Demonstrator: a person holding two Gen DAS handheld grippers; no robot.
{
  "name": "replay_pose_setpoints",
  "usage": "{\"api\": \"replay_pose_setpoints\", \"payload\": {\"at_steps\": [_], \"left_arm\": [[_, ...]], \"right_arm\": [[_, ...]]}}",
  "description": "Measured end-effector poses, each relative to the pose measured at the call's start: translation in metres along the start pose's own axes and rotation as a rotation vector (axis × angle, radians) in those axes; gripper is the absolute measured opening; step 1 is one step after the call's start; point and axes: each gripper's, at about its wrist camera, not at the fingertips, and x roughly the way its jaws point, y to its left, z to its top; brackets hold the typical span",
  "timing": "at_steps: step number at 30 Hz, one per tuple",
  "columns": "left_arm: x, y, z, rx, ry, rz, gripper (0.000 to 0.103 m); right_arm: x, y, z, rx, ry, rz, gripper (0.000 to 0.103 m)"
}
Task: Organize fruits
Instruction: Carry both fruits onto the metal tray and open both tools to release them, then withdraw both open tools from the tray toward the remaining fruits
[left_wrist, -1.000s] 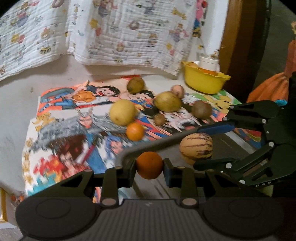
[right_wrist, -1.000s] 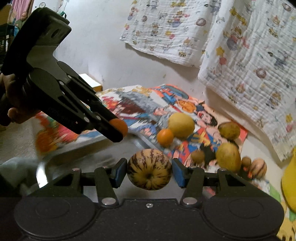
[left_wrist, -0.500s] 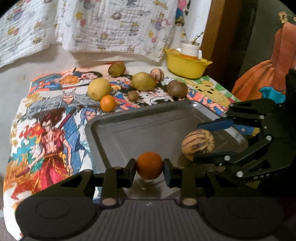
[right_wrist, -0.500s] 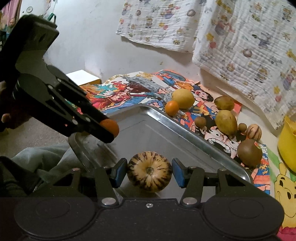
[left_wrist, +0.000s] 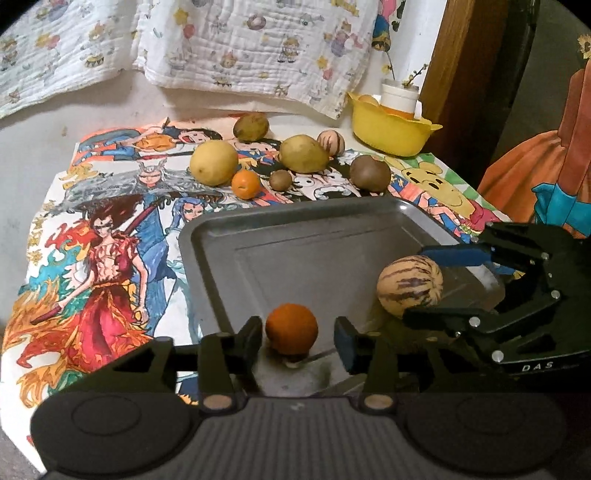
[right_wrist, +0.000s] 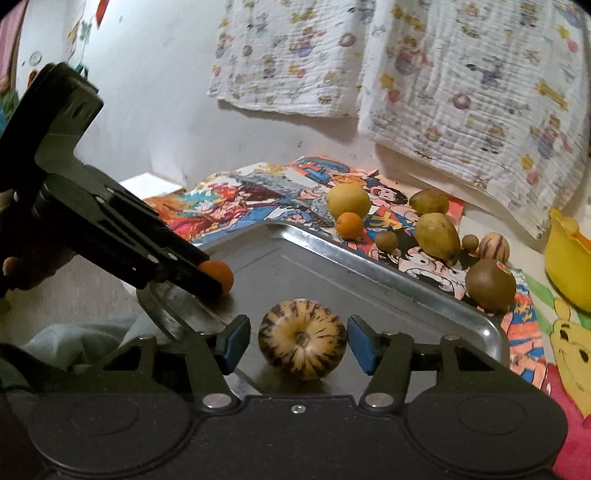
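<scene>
A grey metal tray (left_wrist: 314, 243) lies on a cartoon-print cloth; it also shows in the right wrist view (right_wrist: 369, 284). My left gripper (left_wrist: 299, 338) is open, with an orange (left_wrist: 291, 328) resting on the tray floor between its pads, gaps on both sides. My right gripper (right_wrist: 299, 341) is open around a striped melon (right_wrist: 302, 339) that sits on the tray. The melon (left_wrist: 409, 286) and right gripper show at the right in the left wrist view. The orange (right_wrist: 219, 275) shows behind the left gripper in the right wrist view.
Beyond the tray lie loose fruits: a yellow round fruit (left_wrist: 213, 162), a small orange (left_wrist: 245, 184), a yellow-green fruit (left_wrist: 303, 153), a brown fruit (left_wrist: 369, 173), a small striped melon (left_wrist: 330, 142). A yellow bowl (left_wrist: 391, 129) stands at the back right.
Both grippers came down over the tray and opened. The orange and the striped melon, held before, now rest on the tray floor.
</scene>
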Motion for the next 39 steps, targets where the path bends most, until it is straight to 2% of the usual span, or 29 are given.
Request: {"api": "replay_pose_setpoints", "payload": {"at_steps": [3, 5, 6, 7, 10, 11, 14, 25, 28, 35, 39], "left_arm": [[-0.010, -0.003, -0.002, -0.002, -0.028, 0.007, 0.066], [-0.019, -0.005, -0.004, -0.002, -0.050, 0.012, 0.072], [-0.024, -0.006, -0.006, -0.004, -0.062, 0.013, 0.079], [-0.029, -0.007, -0.008, -0.008, -0.075, 0.013, 0.089], [-0.043, -0.011, -0.018, -0.015, -0.125, 0.016, 0.102], [-0.046, -0.012, -0.021, -0.010, -0.138, 0.019, 0.102], [-0.051, -0.016, -0.031, 0.023, -0.144, 0.032, 0.103], [-0.045, -0.010, -0.058, 0.046, -0.085, 0.107, 0.103], [-0.048, -0.004, -0.058, 0.036, -0.069, 0.151, 0.103], [-0.056, 0.013, -0.046, -0.002, -0.054, 0.189, 0.103], [-0.061, 0.020, -0.033, -0.014, -0.079, 0.217, 0.103]], "right_arm": [[-0.007, 0.001, -0.005, 0.034, -0.017, -0.007, 0.068], [-0.014, 0.003, -0.008, 0.054, -0.026, -0.015, 0.074], [-0.018, 0.003, -0.010, 0.068, -0.032, -0.018, 0.076], [-0.021, 0.004, -0.012, 0.080, -0.036, -0.019, 0.082], [-0.031, 0.006, -0.019, 0.130, -0.044, -0.013, 0.094], [-0.035, 0.007, -0.021, 0.140, -0.047, -0.013, 0.098], [-0.044, 0.012, -0.028, 0.152, -0.049, -0.034, 0.102], [-0.058, 0.002, -0.041, 0.195, -0.003, -0.160, 0.102], [-0.059, -0.003, -0.045, 0.202, 0.002, -0.189, 0.102], [-0.063, -0.015, -0.047, 0.229, -0.022, -0.221, 0.102], [-0.065, -0.024, -0.041, 0.245, -0.048, -0.232, 0.102]]}}
